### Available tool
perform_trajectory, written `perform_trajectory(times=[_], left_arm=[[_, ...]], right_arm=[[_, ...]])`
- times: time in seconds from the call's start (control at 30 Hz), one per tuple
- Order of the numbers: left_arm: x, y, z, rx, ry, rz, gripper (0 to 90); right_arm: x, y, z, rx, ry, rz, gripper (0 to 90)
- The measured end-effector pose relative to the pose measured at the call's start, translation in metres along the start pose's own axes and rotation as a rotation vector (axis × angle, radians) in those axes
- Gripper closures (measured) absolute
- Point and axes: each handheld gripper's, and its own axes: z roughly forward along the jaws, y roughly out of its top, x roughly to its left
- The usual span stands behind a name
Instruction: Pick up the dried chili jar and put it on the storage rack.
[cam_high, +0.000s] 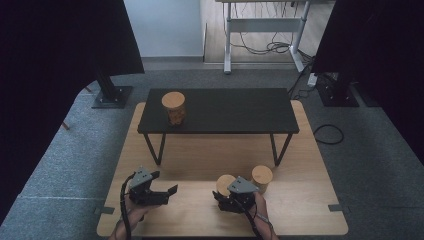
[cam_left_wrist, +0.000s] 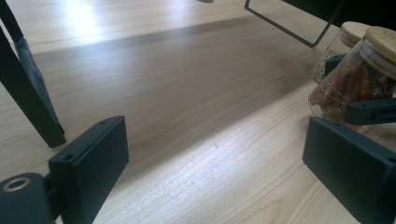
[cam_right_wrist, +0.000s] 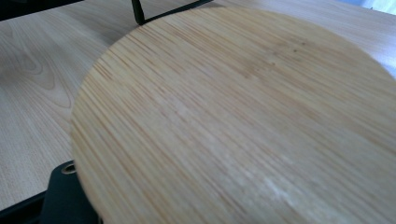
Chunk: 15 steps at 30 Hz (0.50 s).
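1. The right gripper (cam_high: 226, 196) sits near the front edge of the wooden table (cam_high: 300, 210), its jaws clamped on a jar with a bamboo lid (cam_high: 225, 184); through the glass I see reddish pieces.
2. In the right gripper view that lid (cam_right_wrist: 243, 121) looms very close.
3. A second lidded jar (cam_high: 262, 177) stands just beside it, to its right.
4. The left gripper (cam_high: 162, 195) rests well apart on the left, jaws wide apart with bare wood between them.
5. A third jar (cam_high: 173, 107) stands on the black bench (cam_high: 235, 112) farther back.
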Motion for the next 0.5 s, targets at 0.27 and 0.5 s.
perform_trajectory(times=[0.27,0.5], left_arm=[[0.0003,-0.0003,0.0003,0.002,0.0,0.0,6.4],[0.0004,-0.0003,-0.0004,0.001,0.001,0.001,6.4]], right_arm=[[-0.0005,-0.0001,-0.0012,-0.004,0.002,0.001,25.0],[0.0001,0.0005,-0.0023,-0.006,0.004,-0.004,25.0]])
